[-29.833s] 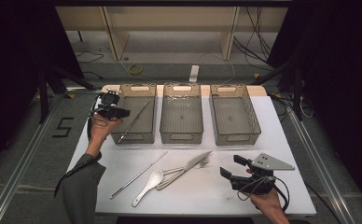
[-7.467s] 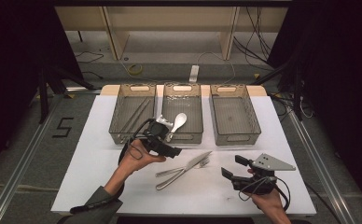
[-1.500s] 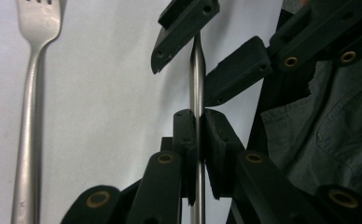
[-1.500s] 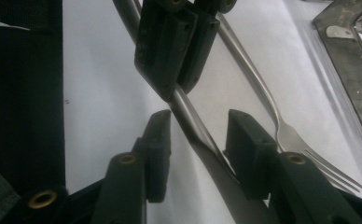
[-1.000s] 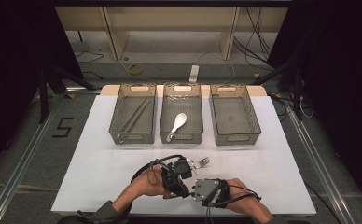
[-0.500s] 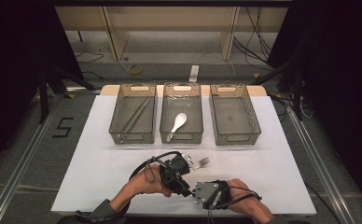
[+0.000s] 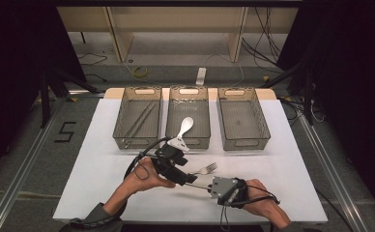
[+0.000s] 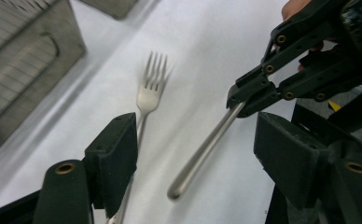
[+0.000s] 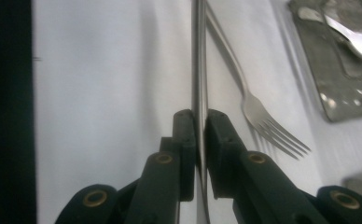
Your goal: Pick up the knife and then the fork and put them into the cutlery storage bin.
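The table knife (image 8: 202,154) is a slim bar of polished steel: stiff, fairly light, not fragile, but smooth enough to swivel or slide between hard pads if pinched near one end. The best hold is across its flat sides close to the middle, so neither end droops. The right claw (image 9: 198,126) has that kind of hold, its jaws closed tight on the thin edge-on metal (image 9: 199,56), keeping the piece off the bench (image 7: 89,193) near the front edge, a little right of centre. The rounded handle end juts towards the left claw (image 8: 195,140), whose jaws have just been opening. The handle sits between its pads (image 8: 114,158) with a clear gap on both sides, so that claw no longer grips anything. In the high view the left claw (image 7: 181,177) and the right claw (image 7: 209,185) stand tip to tip with the knife (image 7: 198,181) bridging them. A second earlier the left claw was closed on the same piece and lower down, so the handover to the right hand looks complete. The fork (image 7: 206,169) lies flat just behind, as it did then. Against the frame some seconds back, the spoon (image 7: 185,126) now rests in the middle bin (image 7: 188,143) instead of riding in the left claw, the chopsticks (image 7: 142,118) lie in the left bin (image 7: 127,141), and the right bin (image 7: 238,145) stays bare.
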The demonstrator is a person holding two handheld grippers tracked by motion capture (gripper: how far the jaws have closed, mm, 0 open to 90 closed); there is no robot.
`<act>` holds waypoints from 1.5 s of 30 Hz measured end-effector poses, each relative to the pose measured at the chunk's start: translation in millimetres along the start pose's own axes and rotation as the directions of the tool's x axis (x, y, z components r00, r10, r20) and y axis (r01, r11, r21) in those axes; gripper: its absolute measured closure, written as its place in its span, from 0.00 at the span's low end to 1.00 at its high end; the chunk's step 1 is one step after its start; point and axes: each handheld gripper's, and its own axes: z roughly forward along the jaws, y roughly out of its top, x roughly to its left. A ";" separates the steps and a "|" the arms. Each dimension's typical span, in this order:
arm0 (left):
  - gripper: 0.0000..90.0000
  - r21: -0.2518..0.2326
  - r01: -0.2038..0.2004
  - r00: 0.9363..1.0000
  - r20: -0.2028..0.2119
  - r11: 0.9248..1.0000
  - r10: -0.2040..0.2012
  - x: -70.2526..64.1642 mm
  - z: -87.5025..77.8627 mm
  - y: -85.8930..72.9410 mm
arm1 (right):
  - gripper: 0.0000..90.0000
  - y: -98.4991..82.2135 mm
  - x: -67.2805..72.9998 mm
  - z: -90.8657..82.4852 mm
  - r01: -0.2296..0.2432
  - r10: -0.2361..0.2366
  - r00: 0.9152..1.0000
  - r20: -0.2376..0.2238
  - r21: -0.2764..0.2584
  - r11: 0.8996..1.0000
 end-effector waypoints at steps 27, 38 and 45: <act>0.28 -0.100 0.196 0.970 -0.128 0.976 -0.208 37.9 -22.9 -80.0 | 0.93 -30.0 -127.9 -32.9 -0.450 0.460 0.872 0.166 -0.098 0.888; 0.25 -0.198 0.192 0.966 -0.132 0.961 -0.220 37.6 -27.9 -83.9 | 0.93 -26.2 -192.5 -25.4 -0.565 0.571 0.782 0.249 -0.102 0.819; 0.24 -0.210 0.179 0.966 -0.149 0.961 -0.213 35.9 -28.9 -84.1 | 0.93 -27.7 -224.3 -11.7 -0.638 0.637 0.717 0.281 -0.102 0.763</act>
